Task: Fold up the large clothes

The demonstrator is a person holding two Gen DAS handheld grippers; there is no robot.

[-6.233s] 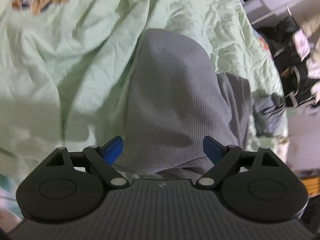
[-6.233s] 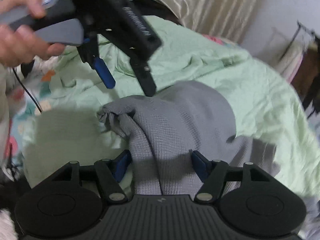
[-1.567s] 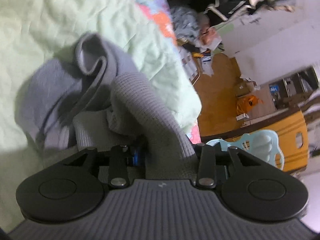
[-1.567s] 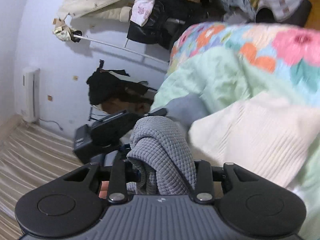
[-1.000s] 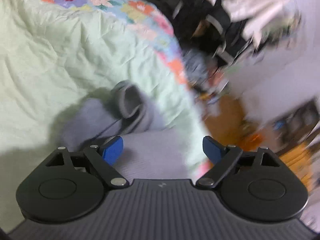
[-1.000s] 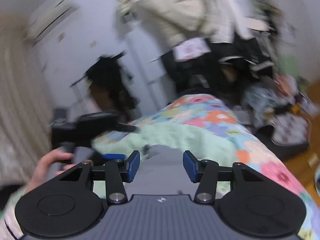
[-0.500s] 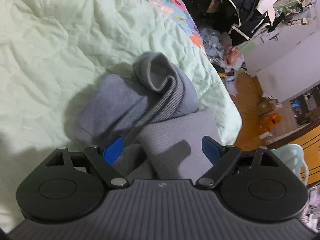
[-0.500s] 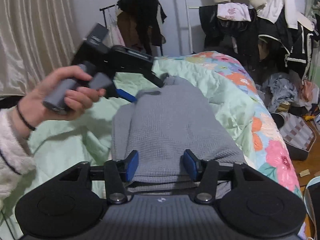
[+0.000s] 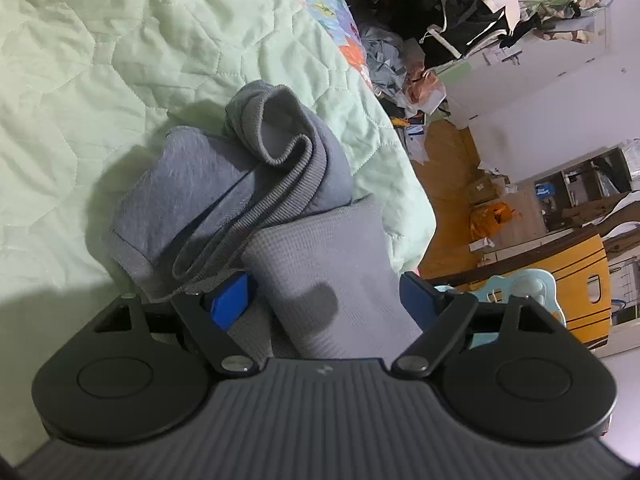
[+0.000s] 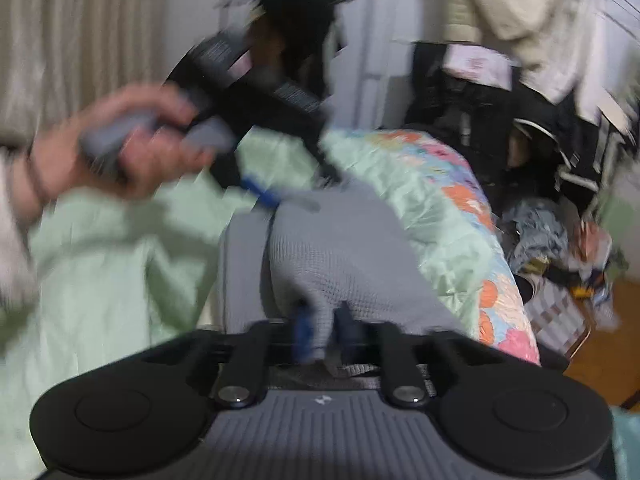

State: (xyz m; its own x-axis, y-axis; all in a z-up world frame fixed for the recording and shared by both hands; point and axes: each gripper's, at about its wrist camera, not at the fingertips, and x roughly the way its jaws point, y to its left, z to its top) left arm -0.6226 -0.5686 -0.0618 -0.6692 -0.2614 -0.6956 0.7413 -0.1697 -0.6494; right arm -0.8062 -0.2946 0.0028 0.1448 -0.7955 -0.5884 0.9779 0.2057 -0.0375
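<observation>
1. Writing first: each gripper body carries a small pale logo mark at the centre of its ribbed housing, too small to read. Pale print runs along the left gripper's dark body in the right wrist view, but blur smears it past reading.
2. One grey garment (image 9: 256,196) lies on the pale green quilt (image 9: 100,80), near the bed's edge, bunched into folds with a ribbed band curling on top.
3. Left gripper (image 9: 324,300): jaws stand wide apart, two blue pads showing, one each side, with a waffle-knit fold of the garment lying between them. The left pad (image 9: 228,302) sits against the cloth; the right one looks just beside it, and I can't tell if it touches. No squeeze visible.
4. Right gripper (image 10: 320,334): jaws have just been closing and now sit pinched together on a tuft of the grey garment's near edge, cloth puckered up between the two fingers.
5. One hand (image 10: 120,148), blurred, grips the left gripper's grey handle above the quilt, a pale fuzzy sleeve (image 10: 12,236) at the wrist.
6. The quilt has a floral border (image 10: 480,240) on its far side.
7. Beyond the bed: dark clothes hanging on a rack (image 10: 500,120), a heap of clothes on the floor (image 9: 384,60), one pale blue plastic stool (image 9: 520,292).
</observation>
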